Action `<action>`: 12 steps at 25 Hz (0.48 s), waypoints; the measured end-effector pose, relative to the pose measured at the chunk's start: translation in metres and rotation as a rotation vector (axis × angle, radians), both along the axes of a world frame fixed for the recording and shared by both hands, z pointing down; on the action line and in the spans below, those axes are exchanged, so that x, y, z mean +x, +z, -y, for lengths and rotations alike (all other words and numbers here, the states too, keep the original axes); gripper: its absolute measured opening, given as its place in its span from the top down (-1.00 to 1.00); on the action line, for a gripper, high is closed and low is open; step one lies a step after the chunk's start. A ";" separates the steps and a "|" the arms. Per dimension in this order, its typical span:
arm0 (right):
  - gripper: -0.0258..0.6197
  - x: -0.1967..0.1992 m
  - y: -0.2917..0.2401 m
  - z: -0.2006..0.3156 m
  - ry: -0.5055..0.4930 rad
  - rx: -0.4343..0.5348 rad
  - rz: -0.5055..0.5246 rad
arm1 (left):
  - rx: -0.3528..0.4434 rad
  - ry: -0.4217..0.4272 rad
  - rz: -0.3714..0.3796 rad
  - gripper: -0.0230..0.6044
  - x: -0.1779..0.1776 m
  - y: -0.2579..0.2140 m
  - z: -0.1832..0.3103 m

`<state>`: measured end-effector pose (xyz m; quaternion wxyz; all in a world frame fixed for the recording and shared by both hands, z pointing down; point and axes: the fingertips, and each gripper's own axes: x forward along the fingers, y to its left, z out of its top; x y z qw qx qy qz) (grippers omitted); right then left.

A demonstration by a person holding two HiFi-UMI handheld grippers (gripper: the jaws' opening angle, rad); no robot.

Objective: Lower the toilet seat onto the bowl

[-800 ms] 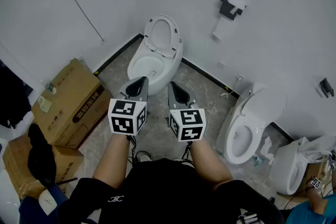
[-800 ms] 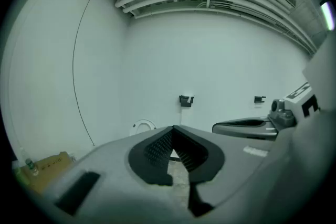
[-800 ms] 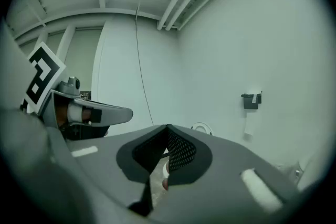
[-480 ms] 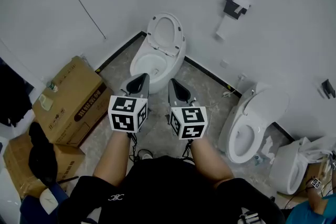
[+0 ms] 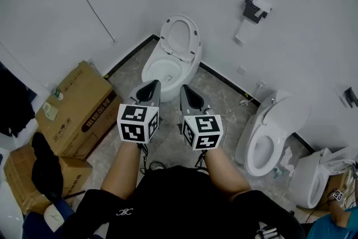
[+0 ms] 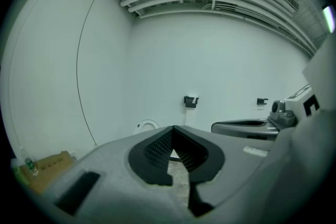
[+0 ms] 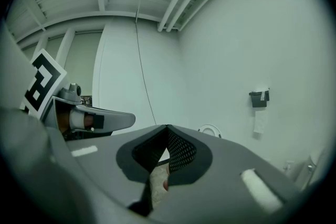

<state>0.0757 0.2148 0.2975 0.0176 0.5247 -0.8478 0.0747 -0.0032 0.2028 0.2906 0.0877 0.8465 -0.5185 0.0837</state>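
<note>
The seat stands raised, leaning back toward the wall at the floor's far edge, above the open bowl. The left gripper and right gripper hover side by side over the floor just short of the bowl, touching neither it nor the seat. Each has its jaws pressed together with nothing between them. Boxes sit along the floor's left edge, and a second toilet stands toward the right edge.
</note>
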 end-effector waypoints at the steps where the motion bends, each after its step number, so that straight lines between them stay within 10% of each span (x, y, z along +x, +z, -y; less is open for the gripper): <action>1: 0.89 -0.004 0.000 0.002 -0.001 0.000 0.000 | 0.000 -0.001 -0.002 0.90 -0.004 0.000 0.001; 12: 0.89 -0.052 0.009 0.008 0.061 -0.020 -0.011 | -0.011 0.026 -0.029 0.90 -0.059 0.011 0.007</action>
